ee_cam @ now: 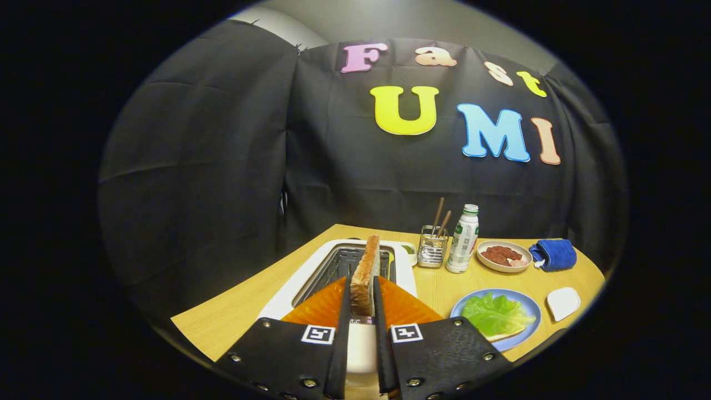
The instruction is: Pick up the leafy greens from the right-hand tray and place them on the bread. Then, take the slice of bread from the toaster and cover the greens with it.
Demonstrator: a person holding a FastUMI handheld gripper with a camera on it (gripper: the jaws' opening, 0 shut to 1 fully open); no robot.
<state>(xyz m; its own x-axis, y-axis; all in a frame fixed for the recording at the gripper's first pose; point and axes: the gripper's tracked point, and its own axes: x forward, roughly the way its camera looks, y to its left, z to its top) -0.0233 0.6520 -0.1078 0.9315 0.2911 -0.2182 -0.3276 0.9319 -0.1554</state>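
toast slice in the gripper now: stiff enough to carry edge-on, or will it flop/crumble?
The bread slice stands upright between the gripper fingers above the toaster without sagging, so probably stiff. Browned crust suggests dry and brittle; a hard squeeze may crumble it. Likely light.

You had a wooden tabletop (253, 303) in front of the black cloth wall (222, 166). At its far side stood a wire holder (432, 250) with two brown sticks (440, 218) in it, and just beside it a white bottle with a green cap (463, 240). Next to the bottle you could see a shallow bowl (504, 257) with some reddish food, then a folded blue cloth (553, 254). Nearer, a small white object (563, 303) lay apart from them; I could not tell what it was.
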